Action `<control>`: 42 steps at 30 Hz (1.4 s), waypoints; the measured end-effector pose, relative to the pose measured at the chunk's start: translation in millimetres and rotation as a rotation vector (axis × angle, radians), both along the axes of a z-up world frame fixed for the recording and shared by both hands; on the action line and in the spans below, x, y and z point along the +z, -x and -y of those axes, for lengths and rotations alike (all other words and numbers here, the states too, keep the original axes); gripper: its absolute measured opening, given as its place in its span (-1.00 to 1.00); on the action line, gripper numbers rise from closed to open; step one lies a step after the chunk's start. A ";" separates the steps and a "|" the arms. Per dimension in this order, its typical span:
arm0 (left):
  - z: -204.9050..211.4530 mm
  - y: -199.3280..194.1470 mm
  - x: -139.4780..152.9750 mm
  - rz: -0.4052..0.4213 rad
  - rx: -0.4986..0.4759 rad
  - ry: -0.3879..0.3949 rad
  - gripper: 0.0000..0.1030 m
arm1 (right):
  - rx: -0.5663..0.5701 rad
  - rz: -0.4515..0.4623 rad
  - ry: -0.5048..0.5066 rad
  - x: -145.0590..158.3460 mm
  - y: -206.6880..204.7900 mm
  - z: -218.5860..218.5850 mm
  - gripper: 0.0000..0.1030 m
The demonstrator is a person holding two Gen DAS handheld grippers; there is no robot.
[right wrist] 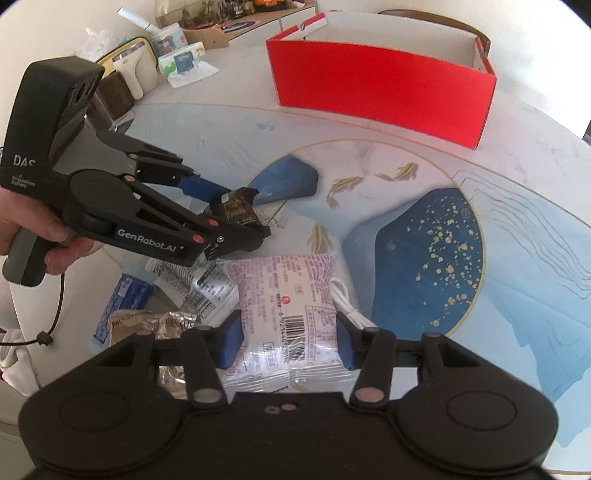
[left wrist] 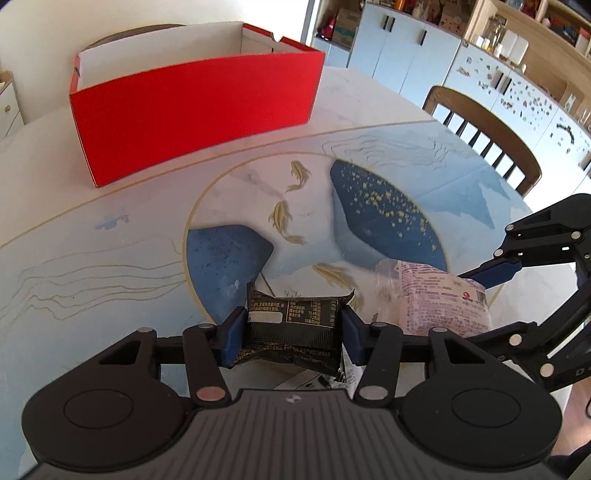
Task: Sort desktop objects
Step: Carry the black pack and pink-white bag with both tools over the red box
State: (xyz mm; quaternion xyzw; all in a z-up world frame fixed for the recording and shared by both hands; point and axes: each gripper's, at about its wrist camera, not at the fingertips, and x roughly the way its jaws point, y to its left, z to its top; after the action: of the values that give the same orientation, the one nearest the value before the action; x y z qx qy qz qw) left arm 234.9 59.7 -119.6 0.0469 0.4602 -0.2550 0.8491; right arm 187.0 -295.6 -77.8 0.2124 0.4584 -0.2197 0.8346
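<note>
Left tongs (left wrist: pixel 291 334) clamp black packet (left wrist: pixel 291 325); right tongs (right wrist: pixel 288 341) clamp pink packet (right wrist: pixel 291 295).

The red box (left wrist: pixel 192 114) hides its own floor behind its near wall. Print on the pink packet (right wrist: pixel 291 295) beside it is too blurred to read. A white cable (right wrist: pixel 347 306) runs under that packet.

Beyond my table (left wrist: pixel 369 96) with its painted fish and blue shapes, I saw a wooden chair (left wrist: pixel 491 136) pushed in at the far right edge. Behind it ran pale blue cabinets (left wrist: pixel 406 48), with open wooden shelves (left wrist: pixel 524 22) above holding jars and boxes. From my other side, a tissue box (right wrist: pixel 184 61) and a white appliance (right wrist: pixel 135 70) stood at the far left.
</note>
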 end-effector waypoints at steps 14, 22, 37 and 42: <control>2.5 -0.4 43.9 0.058 0.062 0.036 0.01 | -0.050 0.051 0.051 35.5 1.6 17.3 -0.04; 2.1 -12.4 69.6 0.122 0.082 0.033 0.01 | -0.074 0.070 0.111 56.6 -0.2 35.0 -0.04; -5.8 -50.8 115.7 0.206 0.118 0.031 0.01 | -0.070 0.118 0.189 95.9 -16.8 74.0 -0.04; -7.1 -65.7 124.4 0.219 0.118 0.027 0.01 | -0.070 0.131 0.209 108.1 -25.1 90.4 -0.04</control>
State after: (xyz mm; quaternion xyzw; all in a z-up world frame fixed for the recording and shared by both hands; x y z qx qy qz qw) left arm 300.7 66.8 4.8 0.0358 0.3632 -0.2042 0.9083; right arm 212.1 -386.0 30.3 0.1542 0.3699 -0.2810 0.8720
